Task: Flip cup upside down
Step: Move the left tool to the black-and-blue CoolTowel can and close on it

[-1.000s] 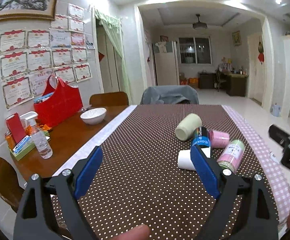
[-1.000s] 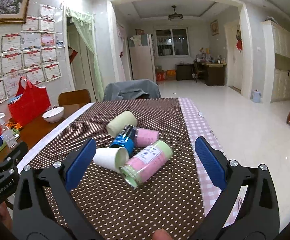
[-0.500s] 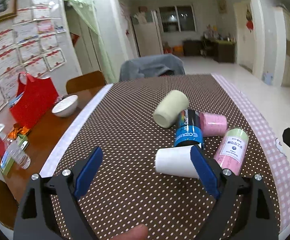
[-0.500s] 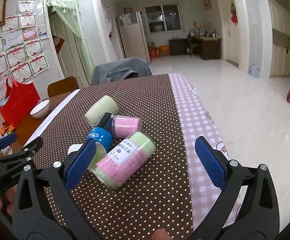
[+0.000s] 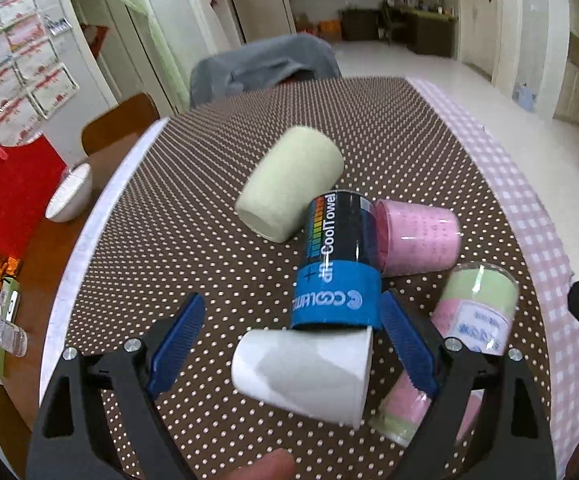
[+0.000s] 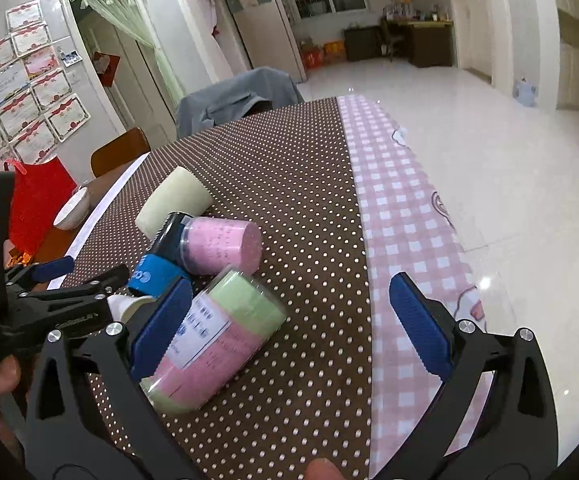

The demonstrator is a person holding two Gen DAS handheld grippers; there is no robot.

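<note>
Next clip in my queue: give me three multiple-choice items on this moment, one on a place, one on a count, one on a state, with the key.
1. Where is the white cup?
A. between the left claw's fingers
B. inside the bowl
C. on the pink checked cloth

2. How many cups and jars lie on the dotted cloth?
A. three
B. five
C. seven

3. How does the white cup sit?
A. upright
B. upside down
C. on its side

Key: 1 A, the blue pads flank the cup in the left wrist view. 2 B, white cup, green cup, blue-black jar, pink jar and pink-green jar. 3 C, its rim faces sideways toward the right pad.
</note>
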